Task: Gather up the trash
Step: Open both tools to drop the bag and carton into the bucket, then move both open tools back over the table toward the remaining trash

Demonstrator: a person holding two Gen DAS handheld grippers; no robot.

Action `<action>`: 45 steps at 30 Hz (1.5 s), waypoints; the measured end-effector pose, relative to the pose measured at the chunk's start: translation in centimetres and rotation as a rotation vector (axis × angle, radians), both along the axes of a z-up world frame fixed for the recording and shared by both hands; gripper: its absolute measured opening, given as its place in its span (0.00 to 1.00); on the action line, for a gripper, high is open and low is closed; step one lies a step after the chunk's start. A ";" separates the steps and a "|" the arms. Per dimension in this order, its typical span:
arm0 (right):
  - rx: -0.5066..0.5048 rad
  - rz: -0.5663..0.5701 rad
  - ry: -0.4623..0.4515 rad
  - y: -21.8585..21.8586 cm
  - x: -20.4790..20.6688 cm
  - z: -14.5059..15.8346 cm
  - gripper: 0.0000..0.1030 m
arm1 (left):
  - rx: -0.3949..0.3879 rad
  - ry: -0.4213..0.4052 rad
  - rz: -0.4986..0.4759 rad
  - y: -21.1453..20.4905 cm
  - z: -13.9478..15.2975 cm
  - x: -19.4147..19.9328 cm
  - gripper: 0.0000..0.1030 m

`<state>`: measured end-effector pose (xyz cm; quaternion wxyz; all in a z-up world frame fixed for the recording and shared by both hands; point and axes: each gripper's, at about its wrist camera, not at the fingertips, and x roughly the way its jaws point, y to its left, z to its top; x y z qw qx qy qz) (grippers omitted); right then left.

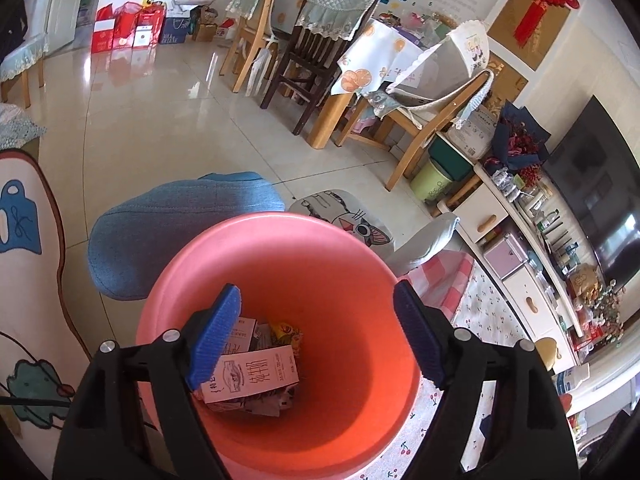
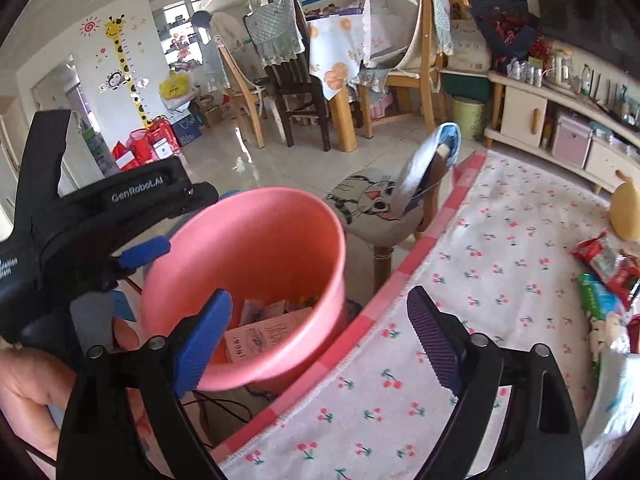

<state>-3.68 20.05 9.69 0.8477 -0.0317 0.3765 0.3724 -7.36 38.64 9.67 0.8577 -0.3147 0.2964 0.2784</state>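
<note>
A pink trash bin (image 1: 280, 264) fills the lower middle of the left wrist view. Paper cartons and wrappers (image 1: 252, 372) lie at its bottom. My left gripper (image 1: 316, 340) is open and empty above the bin's mouth. In the right wrist view the bin (image 2: 256, 248) stands beside a table with a cherry-print cloth (image 2: 500, 280). My right gripper (image 2: 320, 344) is open and empty, over the table edge next to the bin. The left gripper (image 2: 136, 256) shows there at the bin's left rim. Red and green snack wrappers (image 2: 600, 276) lie at the table's right end.
A blue stool (image 1: 176, 224) and a cat-print stool (image 2: 372, 204) stand behind the bin. Dining chairs and a table (image 1: 328, 48) stand further back. A cabinet with clutter and a TV (image 1: 560, 216) runs along the right. A green bin (image 2: 468, 116) stands by the cabinet.
</note>
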 end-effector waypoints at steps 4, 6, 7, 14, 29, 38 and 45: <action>-0.037 -0.004 -0.042 -1.7 -0.7 0.3 0.87 | 0.040 -0.015 -0.033 -1.2 0.3 0.2 0.80; -0.053 -0.010 -0.067 -2.7 -1.2 0.4 0.87 | 0.051 -0.021 -0.054 -1.8 0.4 0.3 0.82; -0.060 -0.012 -0.078 -3.1 -1.4 0.5 0.87 | 0.055 -0.024 -0.063 -2.0 0.4 0.5 0.82; -0.110 -0.020 -0.140 -5.9 -3.1 0.9 0.87 | 0.097 -0.051 -0.148 -4.5 1.0 1.1 0.83; -0.155 -0.110 -0.179 -13.1 -5.5 1.2 0.87 | 0.188 -0.047 -0.273 -9.4 1.2 2.2 0.84; -0.140 -0.189 -0.196 -17.9 -6.5 1.6 0.87 | 0.281 -0.029 -0.364 -12.9 1.5 3.0 0.84; -0.114 -0.236 -0.172 -20.9 -6.4 1.2 0.87 | 0.327 -0.026 -0.447 -15.8 1.5 3.3 0.85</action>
